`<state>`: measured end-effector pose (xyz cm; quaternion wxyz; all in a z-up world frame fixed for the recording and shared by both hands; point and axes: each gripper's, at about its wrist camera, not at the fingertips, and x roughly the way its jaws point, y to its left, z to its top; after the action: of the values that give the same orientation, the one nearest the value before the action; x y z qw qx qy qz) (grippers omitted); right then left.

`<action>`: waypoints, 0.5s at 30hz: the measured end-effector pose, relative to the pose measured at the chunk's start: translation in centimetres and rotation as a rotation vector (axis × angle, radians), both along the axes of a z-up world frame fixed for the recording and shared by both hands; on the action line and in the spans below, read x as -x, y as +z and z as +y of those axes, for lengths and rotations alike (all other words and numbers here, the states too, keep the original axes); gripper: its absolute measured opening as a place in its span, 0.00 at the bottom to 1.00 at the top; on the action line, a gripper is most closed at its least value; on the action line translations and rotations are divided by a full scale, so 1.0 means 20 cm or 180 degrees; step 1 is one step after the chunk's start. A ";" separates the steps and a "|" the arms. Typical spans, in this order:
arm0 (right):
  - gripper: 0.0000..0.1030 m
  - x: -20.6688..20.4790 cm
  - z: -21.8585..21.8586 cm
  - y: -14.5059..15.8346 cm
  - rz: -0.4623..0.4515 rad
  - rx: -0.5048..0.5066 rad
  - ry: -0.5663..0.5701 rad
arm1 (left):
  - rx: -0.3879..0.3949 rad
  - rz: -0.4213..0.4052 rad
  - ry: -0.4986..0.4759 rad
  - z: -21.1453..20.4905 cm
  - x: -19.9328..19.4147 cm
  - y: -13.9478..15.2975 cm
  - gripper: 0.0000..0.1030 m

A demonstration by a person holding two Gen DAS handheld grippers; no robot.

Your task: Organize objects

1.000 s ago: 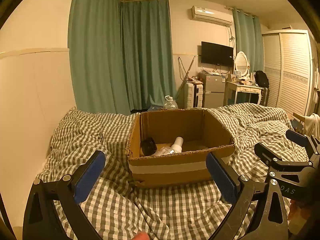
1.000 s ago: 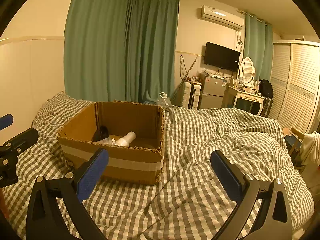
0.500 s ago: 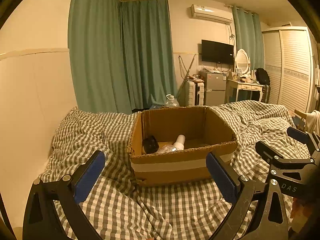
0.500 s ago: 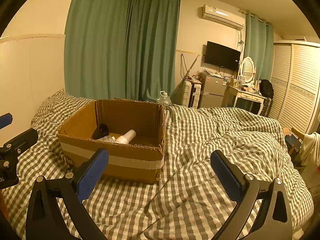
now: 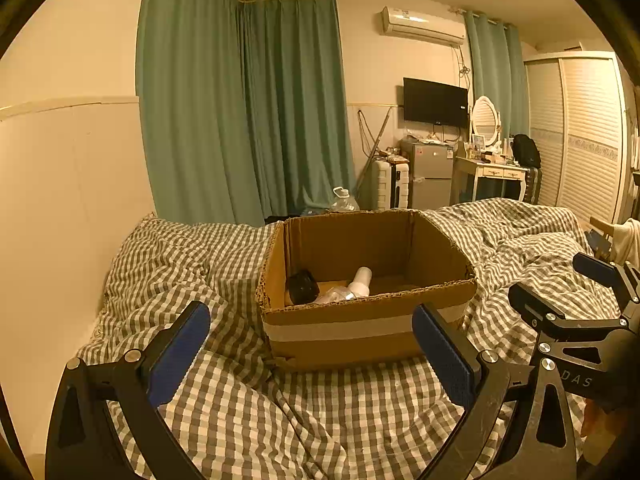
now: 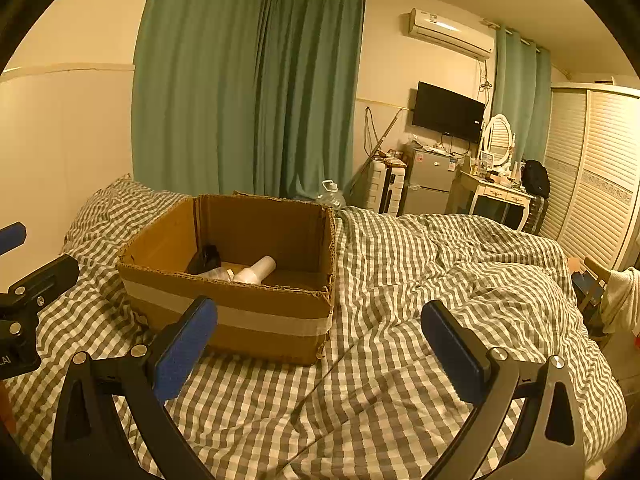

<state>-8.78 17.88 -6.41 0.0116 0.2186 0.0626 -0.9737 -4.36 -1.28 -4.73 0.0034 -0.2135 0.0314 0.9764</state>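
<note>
An open cardboard box (image 5: 360, 328) (image 6: 240, 320) sits on the checked bedspread. Inside lie a black round object (image 5: 303, 286) (image 6: 205, 260), a white tube-like bottle (image 5: 361, 280) (image 6: 258, 270) and a clear crinkled plastic item (image 5: 334, 294). My left gripper (image 5: 310, 352) is open and empty, held above the bed in front of the box. My right gripper (image 6: 320, 344) is open and empty, to the right of the box front. It also shows in the left wrist view (image 5: 560, 292), and the left gripper's fingers (image 6: 28, 280) show at the right wrist view's left edge.
The checked bedspread (image 6: 440, 280) covers the bed, rumpled to the right. A cream wall panel (image 5: 72, 200) borders the bed on the left. Green curtains (image 5: 248, 120), a fridge (image 5: 430, 174), a dressing table (image 5: 492, 176) and a wardrobe (image 6: 600, 168) stand beyond the bed.
Both views have drifted slightly; the box sits a little higher and further right in the frames. Both grippers stay open and empty.
</note>
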 end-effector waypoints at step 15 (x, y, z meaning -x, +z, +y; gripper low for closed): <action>0.99 0.00 -0.02 -0.02 -0.0033 -0.0030 0.0041 | 0.0030 -0.0033 0.0028 -0.01 0.01 -0.01 1.00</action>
<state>-8.71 17.41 -6.76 0.0171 0.2233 0.0686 -0.9722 -4.48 -1.38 -4.88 -0.0017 -0.2187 0.0351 0.9752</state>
